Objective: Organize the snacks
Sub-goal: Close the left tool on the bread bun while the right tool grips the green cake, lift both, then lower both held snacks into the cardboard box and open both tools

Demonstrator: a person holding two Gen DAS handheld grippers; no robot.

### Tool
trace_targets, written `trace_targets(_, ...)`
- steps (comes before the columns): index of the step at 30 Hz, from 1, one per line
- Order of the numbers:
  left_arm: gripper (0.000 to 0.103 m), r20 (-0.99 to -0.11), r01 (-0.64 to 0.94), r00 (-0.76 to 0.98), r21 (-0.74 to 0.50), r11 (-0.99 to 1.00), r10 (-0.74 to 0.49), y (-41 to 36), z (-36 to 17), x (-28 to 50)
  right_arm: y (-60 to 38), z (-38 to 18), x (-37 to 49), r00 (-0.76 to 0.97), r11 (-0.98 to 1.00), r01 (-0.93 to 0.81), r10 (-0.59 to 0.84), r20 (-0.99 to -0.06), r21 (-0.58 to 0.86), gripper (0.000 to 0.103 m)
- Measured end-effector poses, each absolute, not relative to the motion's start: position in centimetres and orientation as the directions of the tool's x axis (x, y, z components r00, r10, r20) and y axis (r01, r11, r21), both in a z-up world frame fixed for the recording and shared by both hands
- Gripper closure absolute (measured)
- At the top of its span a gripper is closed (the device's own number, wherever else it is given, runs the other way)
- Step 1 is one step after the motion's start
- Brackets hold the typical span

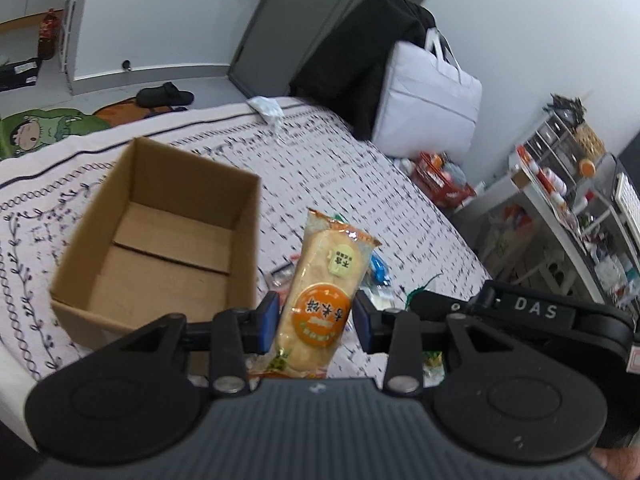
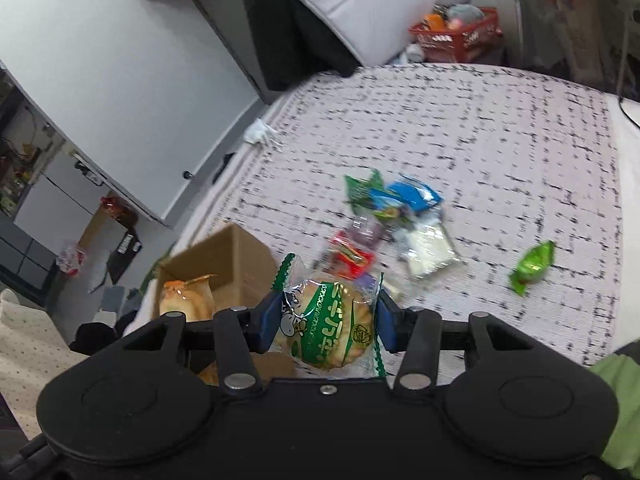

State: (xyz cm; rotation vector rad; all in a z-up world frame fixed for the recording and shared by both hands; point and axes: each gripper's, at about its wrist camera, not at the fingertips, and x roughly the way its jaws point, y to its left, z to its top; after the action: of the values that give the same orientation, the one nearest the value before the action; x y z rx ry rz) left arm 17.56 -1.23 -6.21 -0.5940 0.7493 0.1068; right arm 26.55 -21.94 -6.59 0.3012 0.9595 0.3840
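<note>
The orange rice-cracker pack (image 1: 320,292) stands upright, clamped in the left gripper (image 1: 316,322) above the bed (image 1: 360,168), just right of the empty cardboard box (image 1: 160,236). The right gripper (image 2: 326,322) is clamped on a green cracker pack (image 2: 328,320). Both seem mid-carry; next, each must come over the box and release. Remaining loose snacks (image 2: 392,224) are blurred, perhaps candies.
</note>
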Motion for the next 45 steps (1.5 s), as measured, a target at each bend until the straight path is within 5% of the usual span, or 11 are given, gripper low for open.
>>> trace_targets(38, 0.065, -0.725, -0.510, 0.689, -0.489, 0.708, -0.003, 13.5, -10.1, 22.7, -6.7, -7.5, 32.6, 0.422, 0.862, -0.278, 0.505, -0.753, 0.423, 0.055)
trace_targets(45, 0.043, -0.727, -0.533, 0.687, -0.487, 0.692, 0.018, 14.9, -9.8, 22.3, -5.6, -8.5, 33.3, 0.394, 0.855, -0.258, 0.519, -0.759, 0.451, 0.055)
